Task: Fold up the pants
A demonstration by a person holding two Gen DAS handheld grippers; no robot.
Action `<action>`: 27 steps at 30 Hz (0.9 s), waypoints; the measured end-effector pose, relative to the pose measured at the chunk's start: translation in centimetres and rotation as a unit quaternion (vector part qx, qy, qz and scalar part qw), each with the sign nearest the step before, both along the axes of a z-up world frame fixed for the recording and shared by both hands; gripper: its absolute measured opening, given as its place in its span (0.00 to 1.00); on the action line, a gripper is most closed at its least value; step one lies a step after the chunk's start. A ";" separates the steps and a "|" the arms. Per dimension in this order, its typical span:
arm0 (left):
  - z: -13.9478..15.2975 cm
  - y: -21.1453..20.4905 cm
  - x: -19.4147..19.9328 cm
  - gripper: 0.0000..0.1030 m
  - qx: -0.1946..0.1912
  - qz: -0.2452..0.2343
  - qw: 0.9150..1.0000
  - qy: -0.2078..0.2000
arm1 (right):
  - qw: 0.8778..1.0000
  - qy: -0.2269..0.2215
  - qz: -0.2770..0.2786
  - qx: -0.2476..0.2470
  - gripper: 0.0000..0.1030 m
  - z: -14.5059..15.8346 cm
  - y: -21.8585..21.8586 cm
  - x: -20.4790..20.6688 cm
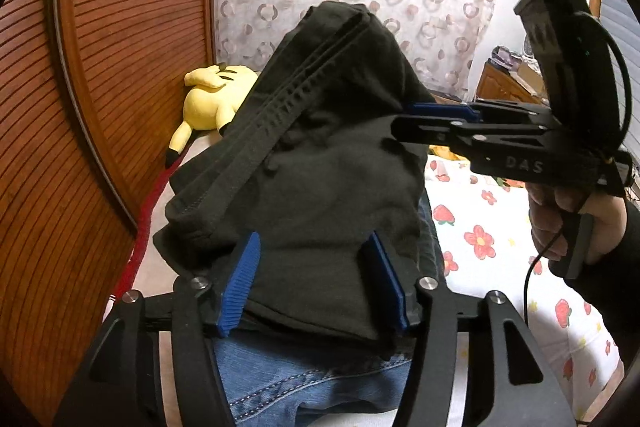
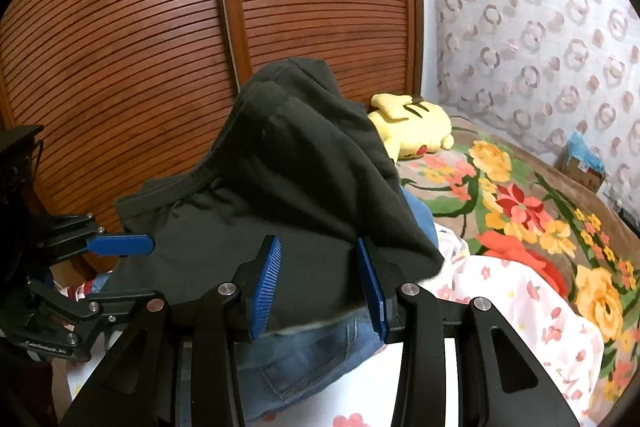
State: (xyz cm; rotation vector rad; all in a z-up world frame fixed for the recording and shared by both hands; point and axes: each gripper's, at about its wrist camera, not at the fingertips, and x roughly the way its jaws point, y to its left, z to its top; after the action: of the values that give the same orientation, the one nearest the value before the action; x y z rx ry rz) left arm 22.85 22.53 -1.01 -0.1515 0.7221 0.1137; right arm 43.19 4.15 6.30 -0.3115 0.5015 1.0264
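The black pants (image 1: 320, 163) are bunched up high in a folded heap, ribbed waistband running diagonally across the top, sitting over a pair of blue jeans (image 1: 304, 387) on the bed (image 1: 500, 227). The left gripper (image 1: 316, 283) has the near hem of that heap between its blue pads; they stand apart at the cloth's sides, and I cannot tell if they press. The right gripper (image 2: 320, 287) straddles the other end, jaws partly closed, blue fingers (image 2: 266, 283) against the fabric, apparently clamped. Behind, near the bed's far edge by the slatted wooden door (image 2: 160, 27), lies a yellow plush toy (image 2: 416, 131).
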 end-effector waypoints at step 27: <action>3.0 -5.0 -4.7 0.82 0.023 -0.040 0.998 -0.041 | 0.997 -0.007 -0.077 0.030 0.50 -0.2 -7.8 -9.9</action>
State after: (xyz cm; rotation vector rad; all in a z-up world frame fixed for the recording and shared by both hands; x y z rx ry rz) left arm 18.10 17.58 2.03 -0.0826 0.6425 0.0465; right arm 33.28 -3.68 6.11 -0.2238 0.4735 0.8873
